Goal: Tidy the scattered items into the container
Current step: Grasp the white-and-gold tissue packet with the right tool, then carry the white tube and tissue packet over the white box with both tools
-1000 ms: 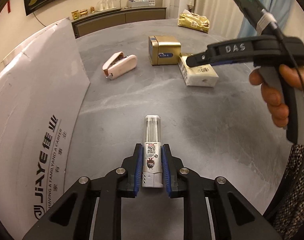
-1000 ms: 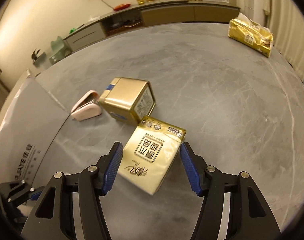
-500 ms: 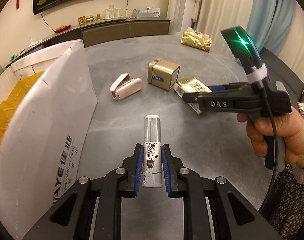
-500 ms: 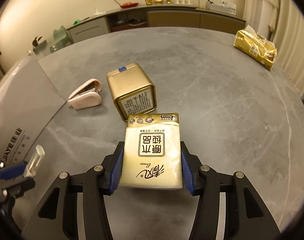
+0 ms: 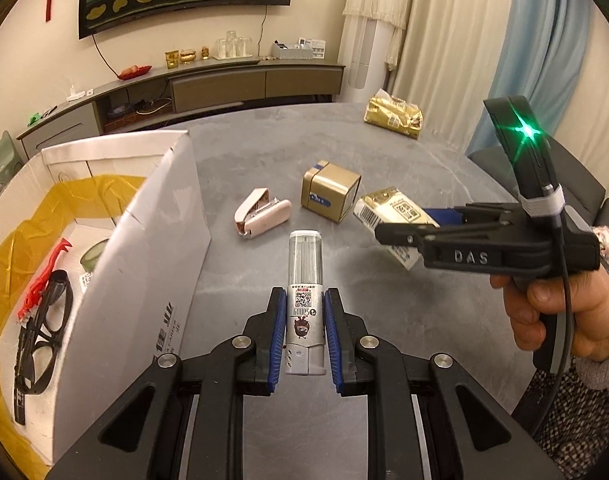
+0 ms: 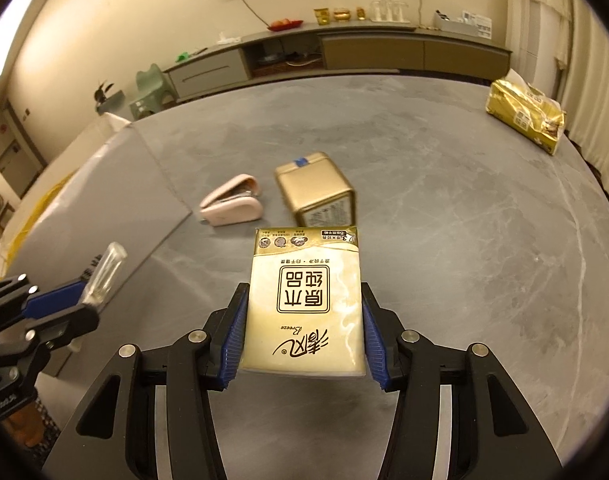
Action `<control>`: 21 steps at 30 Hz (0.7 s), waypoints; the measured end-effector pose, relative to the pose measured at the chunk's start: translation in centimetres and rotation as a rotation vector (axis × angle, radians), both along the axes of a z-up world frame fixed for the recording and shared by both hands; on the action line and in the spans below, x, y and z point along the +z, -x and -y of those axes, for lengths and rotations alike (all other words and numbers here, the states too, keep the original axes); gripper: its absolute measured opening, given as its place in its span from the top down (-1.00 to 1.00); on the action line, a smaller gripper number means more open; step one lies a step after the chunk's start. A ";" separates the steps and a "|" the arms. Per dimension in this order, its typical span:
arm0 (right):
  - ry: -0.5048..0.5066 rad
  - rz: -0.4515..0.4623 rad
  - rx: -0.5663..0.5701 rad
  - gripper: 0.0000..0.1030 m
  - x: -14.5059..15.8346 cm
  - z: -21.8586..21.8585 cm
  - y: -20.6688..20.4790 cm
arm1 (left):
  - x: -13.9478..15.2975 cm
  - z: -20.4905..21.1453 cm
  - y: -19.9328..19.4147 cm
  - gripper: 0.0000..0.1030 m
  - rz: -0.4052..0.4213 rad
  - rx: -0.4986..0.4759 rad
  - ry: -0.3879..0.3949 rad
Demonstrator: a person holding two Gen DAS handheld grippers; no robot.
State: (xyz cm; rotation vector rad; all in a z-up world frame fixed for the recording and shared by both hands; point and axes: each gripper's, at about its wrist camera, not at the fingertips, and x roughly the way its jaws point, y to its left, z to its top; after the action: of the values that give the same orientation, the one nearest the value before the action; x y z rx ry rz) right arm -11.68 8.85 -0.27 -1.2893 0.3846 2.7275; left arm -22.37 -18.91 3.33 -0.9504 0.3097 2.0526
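Observation:
My left gripper point(image 5: 304, 312) is shut on a small white spray bottle point(image 5: 305, 280) with a clear cap, held above the grey table. My right gripper point(image 6: 304, 304) is shut on a gold-and-cream tissue pack point(image 6: 304, 300), lifted off the table; the same tissue pack point(image 5: 396, 216) shows in the left wrist view. On the table lie a pink stapler point(image 5: 262, 218) and a gold tin point(image 5: 330, 190). The white cardboard box point(image 5: 144, 248) with a yellow liner stands to the left, holding black glasses point(image 5: 44, 328) and a red item point(image 5: 44, 276).
A gold packet point(image 5: 392, 116) lies at the table's far right edge. The box's tall flap point(image 6: 104, 200) rises between my left gripper and the box interior. A person's hand point(image 5: 556, 316) holds the right gripper. A sideboard runs along the back wall.
My right gripper closed on the tissue pack and lifted it off the table. My left gripper rose with the spray bottle, bringing the box interior into view.

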 end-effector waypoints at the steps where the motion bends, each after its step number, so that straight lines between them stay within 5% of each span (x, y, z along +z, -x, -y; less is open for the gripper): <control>1: 0.000 -0.007 0.006 -0.04 0.2 0.2 -0.1 | 0.1 0.0 0.0 0.60 -0.003 0.002 -0.002; 21: -0.056 -0.146 0.081 -0.04 4.5 4.7 -1.3 | 4.4 2.3 -0.7 0.60 -0.105 0.072 -0.045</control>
State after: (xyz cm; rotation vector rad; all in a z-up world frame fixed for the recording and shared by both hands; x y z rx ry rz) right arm -10.41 4.12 4.20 -1.1208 0.2717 2.8876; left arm -21.70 -21.18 7.73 -0.8393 0.2877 2.1703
